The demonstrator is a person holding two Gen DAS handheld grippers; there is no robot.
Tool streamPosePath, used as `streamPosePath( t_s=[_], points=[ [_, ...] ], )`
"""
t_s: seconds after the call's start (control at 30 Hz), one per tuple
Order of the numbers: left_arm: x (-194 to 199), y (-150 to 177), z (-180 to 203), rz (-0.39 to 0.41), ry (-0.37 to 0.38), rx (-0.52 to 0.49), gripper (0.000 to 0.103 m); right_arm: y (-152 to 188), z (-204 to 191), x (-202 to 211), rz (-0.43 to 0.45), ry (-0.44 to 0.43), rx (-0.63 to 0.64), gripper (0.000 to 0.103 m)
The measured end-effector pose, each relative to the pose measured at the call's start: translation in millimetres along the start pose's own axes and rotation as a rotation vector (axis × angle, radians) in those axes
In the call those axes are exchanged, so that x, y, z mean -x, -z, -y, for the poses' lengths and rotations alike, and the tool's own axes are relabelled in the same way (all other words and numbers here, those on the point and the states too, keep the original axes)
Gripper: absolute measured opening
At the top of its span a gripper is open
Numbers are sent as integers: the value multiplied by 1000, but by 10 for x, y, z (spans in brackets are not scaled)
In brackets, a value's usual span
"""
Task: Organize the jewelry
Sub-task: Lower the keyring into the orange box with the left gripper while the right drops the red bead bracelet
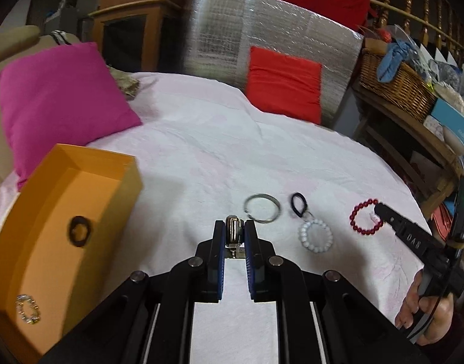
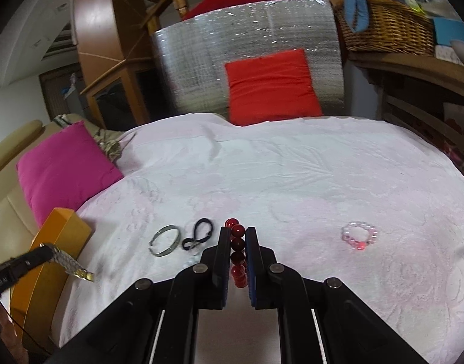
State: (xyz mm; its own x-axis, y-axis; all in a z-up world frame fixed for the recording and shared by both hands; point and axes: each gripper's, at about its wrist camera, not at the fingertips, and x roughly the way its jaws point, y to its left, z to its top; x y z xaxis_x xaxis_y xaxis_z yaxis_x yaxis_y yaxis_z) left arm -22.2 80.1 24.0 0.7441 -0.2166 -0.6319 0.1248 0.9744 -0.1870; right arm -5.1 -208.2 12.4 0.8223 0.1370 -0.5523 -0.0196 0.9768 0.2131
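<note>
My left gripper (image 1: 234, 230) is shut on a metal link bracelet (image 1: 233, 231), which hangs from it in the right wrist view (image 2: 69, 262), beside the orange box (image 1: 119, 179). The box holds a black ring (image 1: 79, 230) and a crystal bracelet (image 1: 27, 308). My right gripper (image 2: 238, 239) is shut on a red bead bracelet (image 2: 238, 251), also seen in the left wrist view (image 1: 365, 217). On the white bedspread lie a silver bangle (image 1: 262, 207), a black hair tie (image 1: 298, 204), a white bead bracelet (image 1: 315, 236) and a pink bead bracelet (image 2: 359, 236).
A magenta cushion (image 1: 59, 103) lies at the left behind the box. A red cushion (image 1: 285, 83) leans on a silver foil panel (image 1: 262, 30) at the back. A wicker basket (image 1: 395, 82) stands on wooden shelves at the right.
</note>
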Motion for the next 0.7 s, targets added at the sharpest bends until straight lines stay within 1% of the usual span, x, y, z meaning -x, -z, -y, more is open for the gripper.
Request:
streamPosePath(
  t_s=[0.13,0.43,0.6,0.7],
  points=[
    [220,-44,-99,42,-50,4,12,93,-180,-9,-12,-25,24,11],
    [672,-105,-334,113,-103,32,12,297,-586,13,-47,-85,57,11],
    [886,-92,-547,133,-136,59,12,394,-927,85,-73,-161,63,11],
    [946,-69,-701,128,-166,78,12,437,-1177,99,-94,-208,72,11]
  ],
)
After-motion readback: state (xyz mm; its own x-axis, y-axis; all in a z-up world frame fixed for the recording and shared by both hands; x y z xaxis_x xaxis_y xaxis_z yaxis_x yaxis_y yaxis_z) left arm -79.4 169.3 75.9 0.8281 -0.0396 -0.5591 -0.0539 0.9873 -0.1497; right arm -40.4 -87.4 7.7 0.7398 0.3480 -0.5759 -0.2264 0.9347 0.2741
